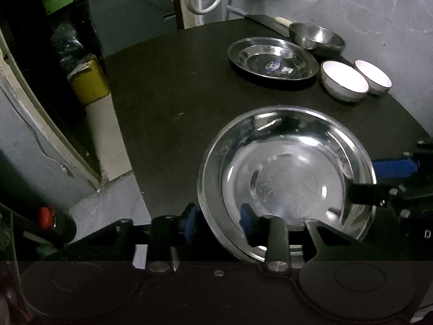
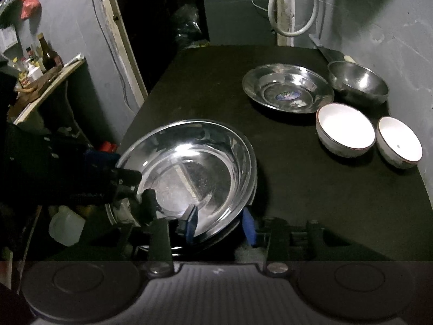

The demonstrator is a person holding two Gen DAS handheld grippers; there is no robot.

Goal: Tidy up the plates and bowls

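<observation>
A large shiny steel plate (image 1: 286, 178) sits near the front of the black table; it also shows in the right wrist view (image 2: 194, 173). My left gripper (image 1: 220, 223) straddles its near-left rim, one blue pad inside, one outside. My right gripper (image 2: 220, 223) straddles its near-right rim the same way, and shows at the right of the left wrist view (image 1: 379, 181). How tightly either set of jaws pinches the rim is unclear. At the back stand a second steel plate (image 2: 288, 92), a steel bowl (image 2: 358, 82) and two white bowls (image 2: 345, 130) (image 2: 399, 142).
A knife (image 2: 328, 51) lies at the back of the black table (image 2: 297, 189) by the grey wall. A yellow container (image 1: 89, 81) and a red-capped bottle (image 1: 47, 216) stand off the table's left edge. A shelf with bottles (image 2: 43, 62) is far left.
</observation>
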